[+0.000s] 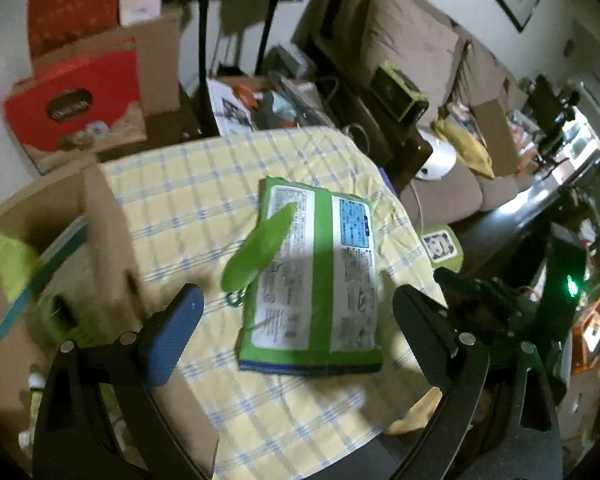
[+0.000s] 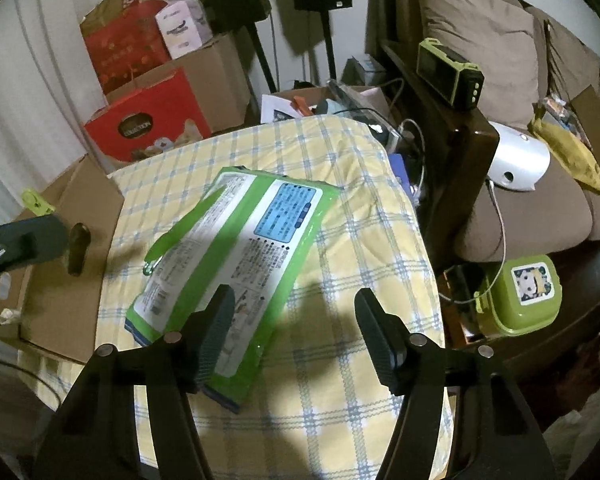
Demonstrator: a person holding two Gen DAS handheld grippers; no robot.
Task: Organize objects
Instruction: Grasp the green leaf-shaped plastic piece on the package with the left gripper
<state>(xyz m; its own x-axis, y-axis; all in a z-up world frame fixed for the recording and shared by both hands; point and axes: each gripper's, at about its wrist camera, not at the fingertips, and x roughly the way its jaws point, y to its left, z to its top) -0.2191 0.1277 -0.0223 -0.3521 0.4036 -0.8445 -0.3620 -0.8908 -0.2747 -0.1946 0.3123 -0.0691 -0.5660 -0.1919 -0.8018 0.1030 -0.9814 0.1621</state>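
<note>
**A:** Where is the thing to be tidied?

**B:** A flat green packet (image 1: 312, 276), printed with small text and a blue panel, lies on the yellow checked cloth (image 1: 204, 184) just ahead of both grippers. A slim green strip (image 1: 260, 248) with a small clip at its near end rests across the packet's top. Left of the grippers an open cardboard box (image 1: 112, 232) stands against the cloth's edge.

**A:** And the grippers?

**B:** The left gripper (image 1: 296, 320) stands wide, nothing between its fingers, the packet's near end just ahead of them. The right gripper (image 2: 296, 332) is also apart and empty; the packet lies ahead and to its left, passing behind the left finger.

**A:** How might the packet handle?

**B:** Probably soft, light and slippery in its glossy film. I would pinch a short sealed end, or squeeze across its narrow width. The loose strip could slide off when lifted.
</note>
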